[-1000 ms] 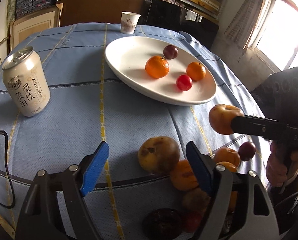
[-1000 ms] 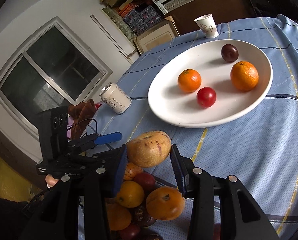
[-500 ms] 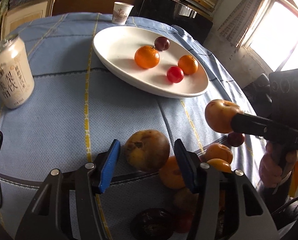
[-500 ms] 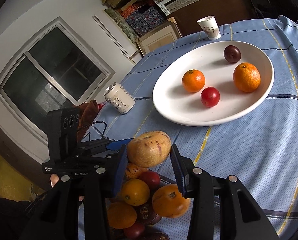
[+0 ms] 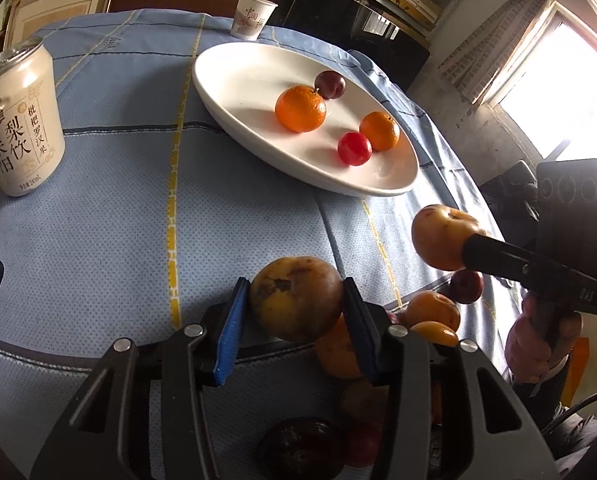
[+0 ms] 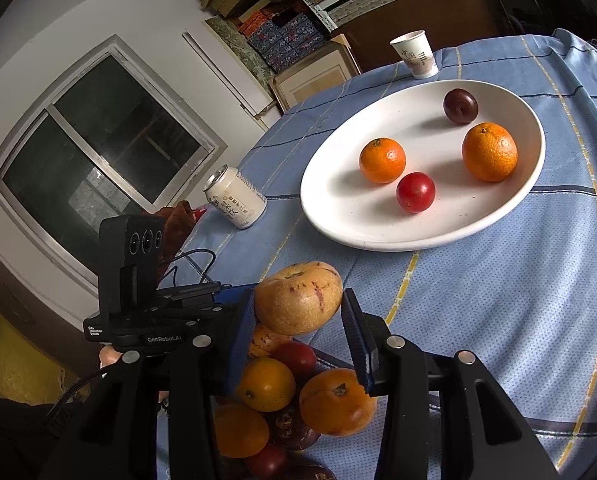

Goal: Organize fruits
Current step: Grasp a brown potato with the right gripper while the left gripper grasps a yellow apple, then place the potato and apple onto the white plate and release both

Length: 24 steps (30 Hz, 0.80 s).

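The left gripper (image 5: 296,312) has just been closing its jaws, and its blue ribbed pads now press a round, blotchy yellow-brown fruit (image 5: 296,298) between them. The right gripper (image 6: 298,316) clamps a smooth tan, purple-streaked oval fruit (image 6: 298,298). Both fruits hang above the heaped fruit pile (image 6: 298,392), near the glossy white oval ceramic plate (image 6: 338,216) on the woven blue tablecloth (image 6: 498,300).

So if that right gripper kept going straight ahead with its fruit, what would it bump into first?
Probably the near rim of the white oval plate, though the blue tablecloth might come first; depth is unclear.
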### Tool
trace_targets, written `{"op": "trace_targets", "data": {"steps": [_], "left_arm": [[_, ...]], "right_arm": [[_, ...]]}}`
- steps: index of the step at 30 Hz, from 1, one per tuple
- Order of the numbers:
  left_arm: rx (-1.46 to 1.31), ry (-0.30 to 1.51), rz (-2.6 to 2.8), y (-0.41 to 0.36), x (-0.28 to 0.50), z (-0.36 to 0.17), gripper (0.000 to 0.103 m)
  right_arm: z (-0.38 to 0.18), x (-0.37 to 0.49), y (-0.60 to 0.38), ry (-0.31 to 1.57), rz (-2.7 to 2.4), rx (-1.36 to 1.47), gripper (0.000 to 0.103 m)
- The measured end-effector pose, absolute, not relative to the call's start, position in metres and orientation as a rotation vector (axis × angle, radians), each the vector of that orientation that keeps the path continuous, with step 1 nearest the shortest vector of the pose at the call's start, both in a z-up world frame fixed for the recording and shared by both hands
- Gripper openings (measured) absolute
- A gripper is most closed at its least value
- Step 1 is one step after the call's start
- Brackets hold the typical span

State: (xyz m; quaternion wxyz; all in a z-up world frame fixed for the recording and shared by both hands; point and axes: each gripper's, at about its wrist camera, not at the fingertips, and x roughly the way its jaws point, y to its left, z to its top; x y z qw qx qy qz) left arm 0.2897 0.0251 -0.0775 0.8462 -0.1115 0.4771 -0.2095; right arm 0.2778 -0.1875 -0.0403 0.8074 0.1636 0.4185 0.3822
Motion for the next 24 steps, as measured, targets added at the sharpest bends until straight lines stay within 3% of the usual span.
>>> {"op": "trace_targets", "data": {"steps": [15, 24], "left_arm": [[-0.075, 0.781, -0.353, 0.011, 0.292, -0.020, 0.046], [-0.006, 0.772, -0.305, -0.018, 0.351, -0.003, 0.046]], "right_arm": [[-0.022, 0.290, -0.231, 0.639, 0.553, 0.384, 0.044], [-0.028, 0.316, -0.230, 0.686, 0.512, 0.380, 0.044]]}}
